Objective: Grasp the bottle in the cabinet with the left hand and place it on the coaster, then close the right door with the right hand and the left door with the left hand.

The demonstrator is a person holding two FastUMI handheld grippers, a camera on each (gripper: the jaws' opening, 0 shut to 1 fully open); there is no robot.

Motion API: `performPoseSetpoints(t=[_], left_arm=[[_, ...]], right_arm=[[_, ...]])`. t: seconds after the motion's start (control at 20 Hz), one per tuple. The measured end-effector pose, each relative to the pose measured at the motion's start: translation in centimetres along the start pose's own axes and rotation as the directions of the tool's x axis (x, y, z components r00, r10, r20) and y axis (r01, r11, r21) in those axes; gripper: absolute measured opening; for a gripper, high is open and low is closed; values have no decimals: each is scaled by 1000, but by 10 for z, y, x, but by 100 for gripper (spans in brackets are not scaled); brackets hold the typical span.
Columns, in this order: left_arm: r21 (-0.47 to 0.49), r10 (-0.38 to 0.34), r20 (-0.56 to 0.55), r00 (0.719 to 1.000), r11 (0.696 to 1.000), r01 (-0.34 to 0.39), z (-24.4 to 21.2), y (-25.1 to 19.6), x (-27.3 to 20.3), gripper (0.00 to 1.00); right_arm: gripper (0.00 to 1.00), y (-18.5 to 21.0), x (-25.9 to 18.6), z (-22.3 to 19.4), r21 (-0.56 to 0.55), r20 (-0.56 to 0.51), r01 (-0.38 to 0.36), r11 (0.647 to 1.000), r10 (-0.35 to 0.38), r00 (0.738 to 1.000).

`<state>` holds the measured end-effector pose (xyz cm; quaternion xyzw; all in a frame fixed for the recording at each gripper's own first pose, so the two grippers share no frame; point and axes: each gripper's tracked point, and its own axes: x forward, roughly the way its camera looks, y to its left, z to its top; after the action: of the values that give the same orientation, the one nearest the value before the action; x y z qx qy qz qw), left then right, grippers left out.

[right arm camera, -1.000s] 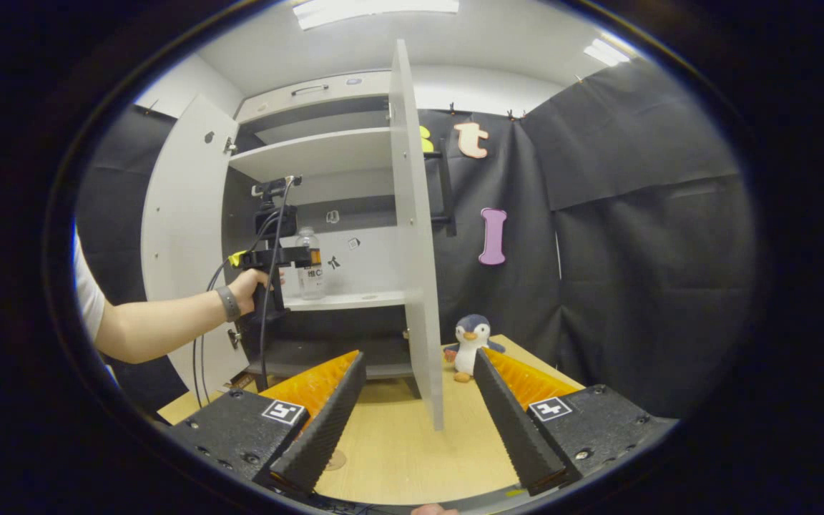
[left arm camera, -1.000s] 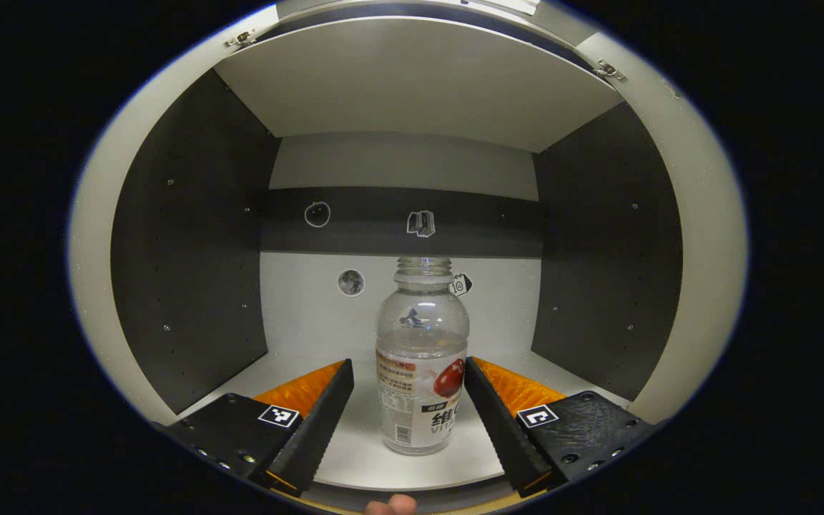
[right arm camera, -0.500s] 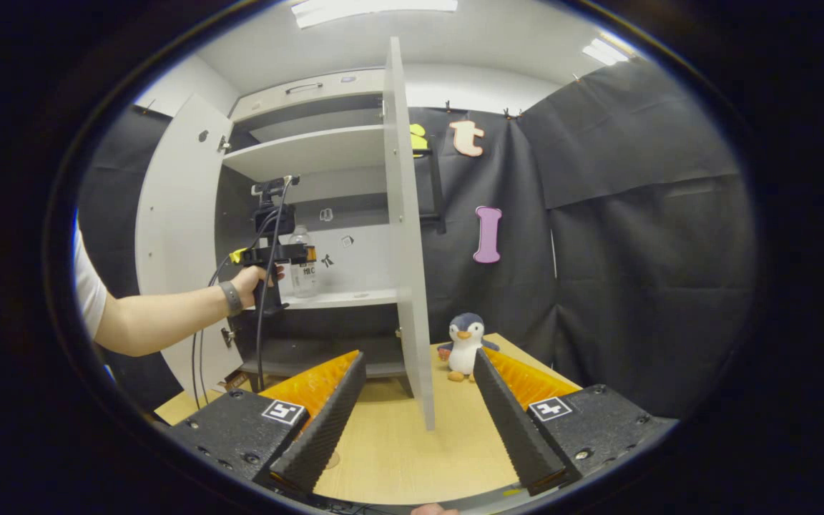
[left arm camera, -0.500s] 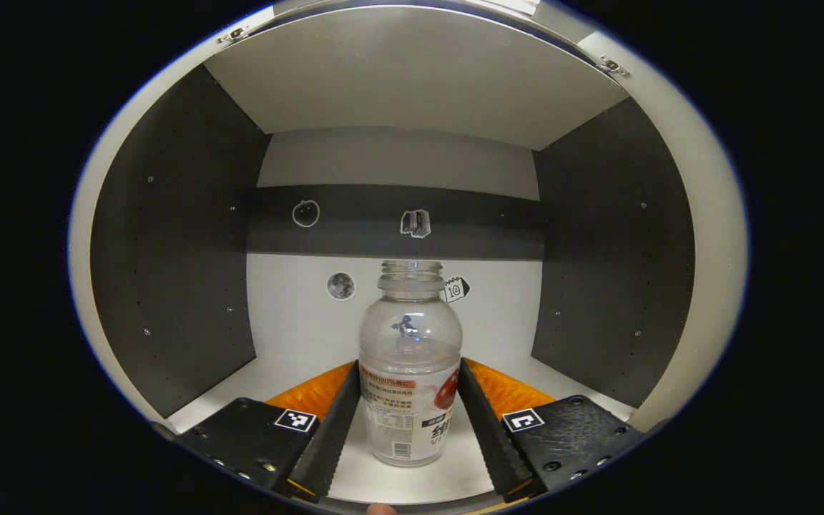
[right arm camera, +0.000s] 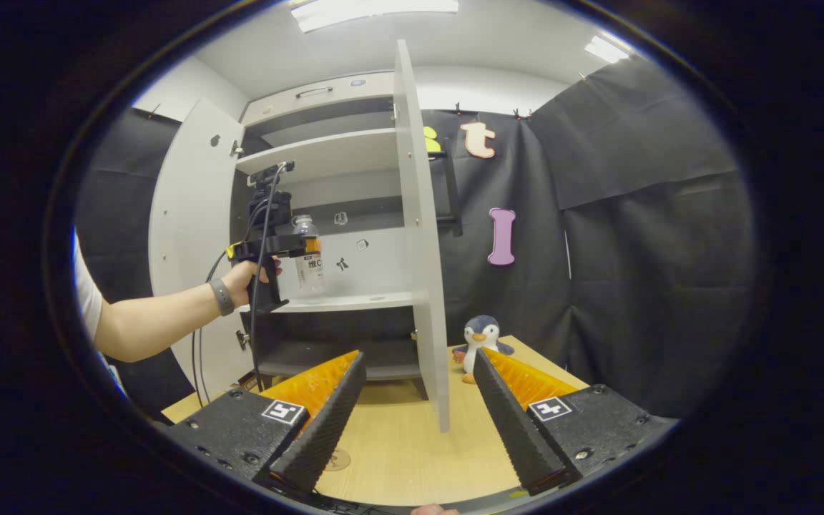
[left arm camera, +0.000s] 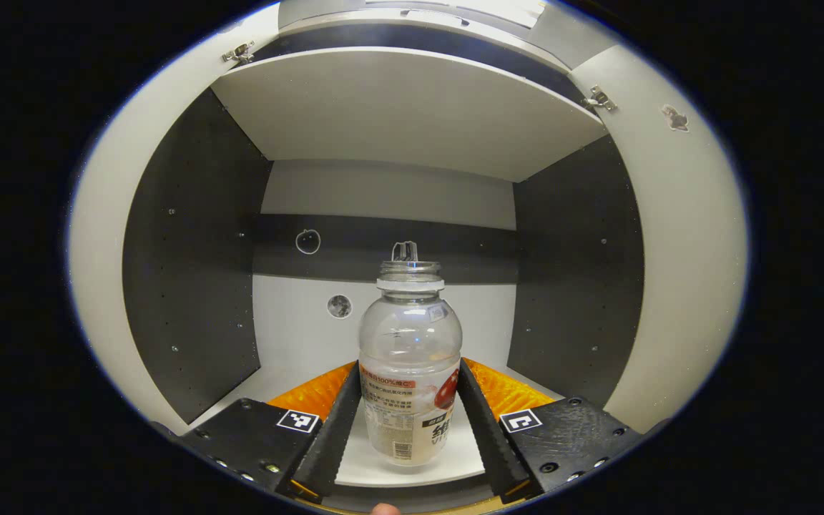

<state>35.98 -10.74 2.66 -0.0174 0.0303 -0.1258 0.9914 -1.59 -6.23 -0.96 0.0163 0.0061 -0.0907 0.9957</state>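
Left gripper (left arm camera: 410,422): both fingers press against the label band of the bottle (left arm camera: 410,372), one on each side, jaws narrowed to the bottle's width.
Bottle: clear plastic, capless, upright in the grip; in the left gripper view its base appears just above the white shelf (left arm camera: 448,461), though contact cannot be ruled out from that angle.
Where it is: inside the cabinet (right arm camera: 326,154), at the front of the middle shelf, between the dark side walls.
Left hand (right arm camera: 249,277): seen from the right gripper view, it wraps the tool's handle in a pistol-style hold, a band on the wrist, forearm reaching level from the left into the cabinet opening; a cable hangs from the tool.
Left gripper from afar (right arm camera: 297,247): held level, with the bottle (right arm camera: 307,252) upright at its tip, above the shelf.
Right gripper (right arm camera: 415,411): jaws spread wide with nothing between them, held low over the wooden table (right arm camera: 398,443), pointing at the cabinet.
Doors: the left door (right arm camera: 190,236) swung wide open; the right door (right arm camera: 423,236) standing edge-on toward the right gripper.
Coaster (right arm camera: 337,459): a round disc lying flat on the near table, beside the right gripper's left finger.
Also on the table: a toy penguin (right arm camera: 482,338), to the right of the right door.
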Motion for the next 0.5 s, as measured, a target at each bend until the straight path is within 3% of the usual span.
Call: performPoseSetpoints(t=[0.25, 0.3, 0.4, 0.5], left_arm=[[-31, -22, -13, 1000, 999, 22, -17, -3, -70, 77], [-38, -22, -19, 1000, 999, 22, -25, -3, -85, 77], [-37, -17, -4, 1000, 999, 17, -36, -2, -114, 77], [-22, -8, -5, 1000, 1000, 7, -51, -3, -139, 76]], right_arm=[[95, 14, -6, 5, -15, 19, -57, 998, 57, 998], [99, 15, -8, 6, -23, 23, -68, 997, 68, 997], [95, 18, -10, 8, -39, 29, -83, 996, 84, 996], [99, 20, -12, 9, -44, 30, -100, 994, 101, 994]])
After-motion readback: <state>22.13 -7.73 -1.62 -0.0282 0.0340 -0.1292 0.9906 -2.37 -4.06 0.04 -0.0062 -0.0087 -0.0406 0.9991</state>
